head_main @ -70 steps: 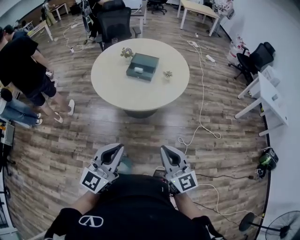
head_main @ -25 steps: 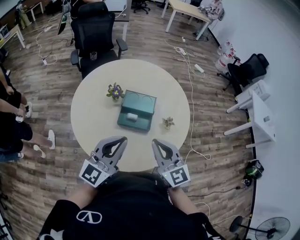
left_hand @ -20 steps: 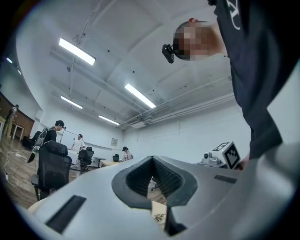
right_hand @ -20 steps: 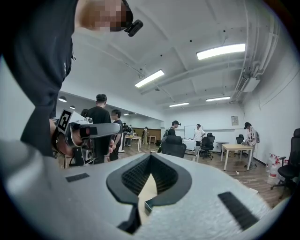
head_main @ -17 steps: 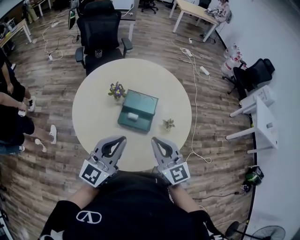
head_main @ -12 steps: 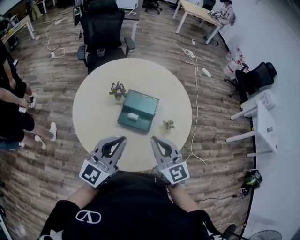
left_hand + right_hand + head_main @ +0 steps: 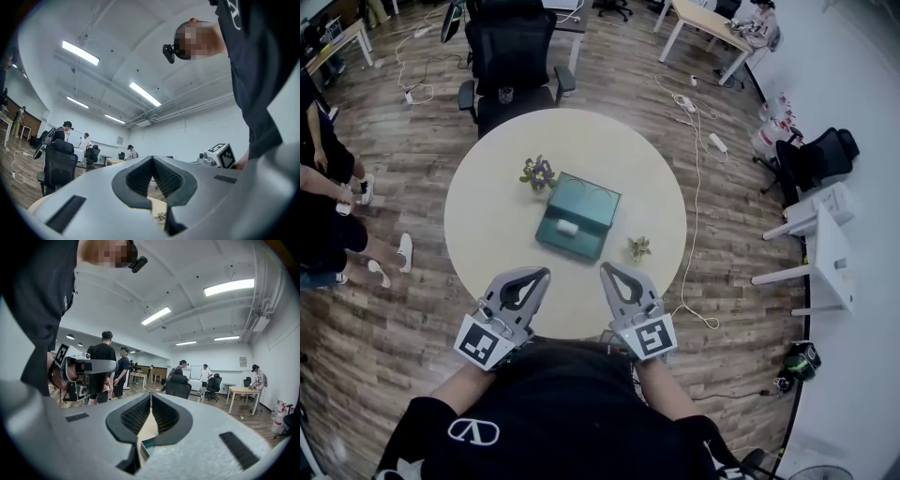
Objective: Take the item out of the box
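An open teal box [image 7: 578,217] lies in the middle of a round beige table [image 7: 487,234]. A small white item [image 7: 567,226] rests inside it. Both grippers hover over the table's near edge, well short of the box. My left gripper [image 7: 546,271] is shut and holds nothing; its tips [image 7: 152,158] meet in the left gripper view. My right gripper [image 7: 604,267] is shut and empty too, and its tips [image 7: 151,394] meet in the right gripper view. Through the gap below those tips a corner of the teal box [image 7: 146,446] shows.
A small flower plant [image 7: 538,172] stands left of the box and a dried sprig [image 7: 638,247] to its right. A black office chair [image 7: 514,42] is at the table's far side. People [image 7: 323,216] stand at the left. Cables [image 7: 698,187] run over the floor on the right.
The person has walked up to the table, which now lies right below the grippers. In the last second the view has barely shifted. Both grippers have stayed shut.
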`<act>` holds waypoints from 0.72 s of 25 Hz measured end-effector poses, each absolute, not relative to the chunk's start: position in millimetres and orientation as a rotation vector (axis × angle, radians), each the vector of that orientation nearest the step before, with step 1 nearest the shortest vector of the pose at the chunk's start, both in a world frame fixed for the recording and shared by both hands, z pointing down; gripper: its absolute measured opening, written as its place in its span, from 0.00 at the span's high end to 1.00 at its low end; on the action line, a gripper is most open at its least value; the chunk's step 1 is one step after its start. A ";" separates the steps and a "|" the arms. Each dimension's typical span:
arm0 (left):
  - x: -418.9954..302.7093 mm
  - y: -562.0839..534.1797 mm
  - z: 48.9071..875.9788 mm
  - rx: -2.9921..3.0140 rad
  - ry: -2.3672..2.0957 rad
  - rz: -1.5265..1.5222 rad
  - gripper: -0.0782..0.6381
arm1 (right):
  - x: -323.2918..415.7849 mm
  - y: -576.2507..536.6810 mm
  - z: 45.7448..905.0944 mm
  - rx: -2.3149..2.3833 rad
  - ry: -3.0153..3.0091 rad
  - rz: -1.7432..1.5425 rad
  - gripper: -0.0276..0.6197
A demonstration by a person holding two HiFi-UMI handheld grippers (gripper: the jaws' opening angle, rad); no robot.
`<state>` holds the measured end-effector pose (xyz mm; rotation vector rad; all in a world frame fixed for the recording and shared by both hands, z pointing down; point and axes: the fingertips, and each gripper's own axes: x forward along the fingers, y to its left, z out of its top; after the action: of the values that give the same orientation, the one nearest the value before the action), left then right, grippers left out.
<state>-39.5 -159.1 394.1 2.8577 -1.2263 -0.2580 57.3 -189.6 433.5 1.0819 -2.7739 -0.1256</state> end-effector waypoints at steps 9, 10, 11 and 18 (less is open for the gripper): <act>-50.5 -161.1 407.3 2.807 -1.257 -0.241 0.88 | 46.5 -234.2 464.7 0.978 -2.598 -0.153 0.36; -52.4 -161.3 409.7 2.800 -1.263 -0.238 0.88 | 45.7 -241.2 470.5 0.957 -2.575 -0.163 0.36; -54.0 -161.0 412.1 2.792 -1.270 -0.236 0.88 | 45.1 -248.3 476.9 0.935 -2.556 -0.170 0.36; -65.3 -156.4 436.7 2.723 -1.300 -0.200 0.88 | 33.4 -308.0 551.5 0.749 -2.386 -0.232 0.30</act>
<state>-65.3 -156.4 436.7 2.7226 -1.3004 -0.2002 33.4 -308.0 551.5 0.7487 -2.3858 -0.2316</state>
